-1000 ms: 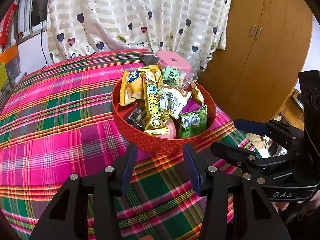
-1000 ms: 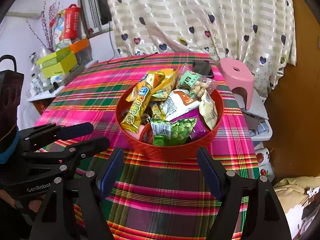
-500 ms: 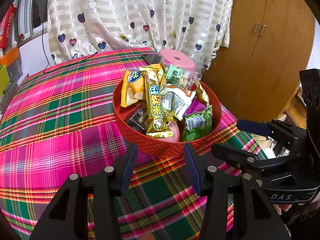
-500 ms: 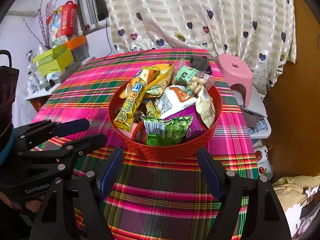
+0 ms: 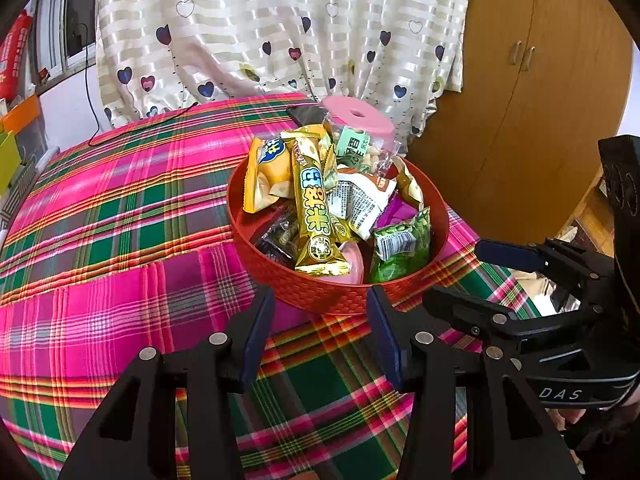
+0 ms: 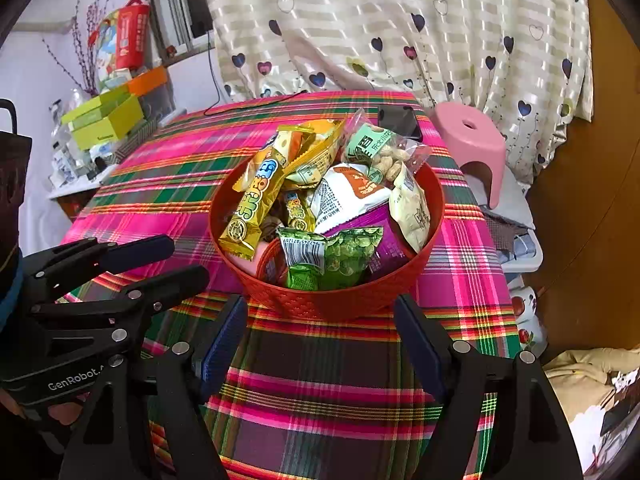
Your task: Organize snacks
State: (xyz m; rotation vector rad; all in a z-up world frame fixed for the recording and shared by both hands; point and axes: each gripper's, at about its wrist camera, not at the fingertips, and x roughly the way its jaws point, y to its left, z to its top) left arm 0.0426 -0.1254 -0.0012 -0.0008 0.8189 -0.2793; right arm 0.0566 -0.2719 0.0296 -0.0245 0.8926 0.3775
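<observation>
At your four o'clock in the left wrist view, the right gripper (image 5: 520, 276) body reads "DAS". At eight o'clock in the right wrist view, the left gripper (image 6: 168, 264) reads "GenRobot". The print on the snack packets (image 6: 256, 196) is too small to read.

A pink, green and purple plaid cloth (image 6: 328, 392) covers the counter. A black smartphone (image 6: 399, 121) lies flat near the far edge of the cloth. A pink plastic stool with a round hole in its seat (image 6: 472, 136) stands beside the counter. A cream curtain printed with hearts (image 5: 280, 28) hangs behind. A brown wooden cupboard with two metal handles (image 5: 532, 92) stands at the right. Yellow-green cardboard boxes (image 6: 104, 120) sit stacked at the left, below a red gift bag (image 6: 130, 34).
</observation>
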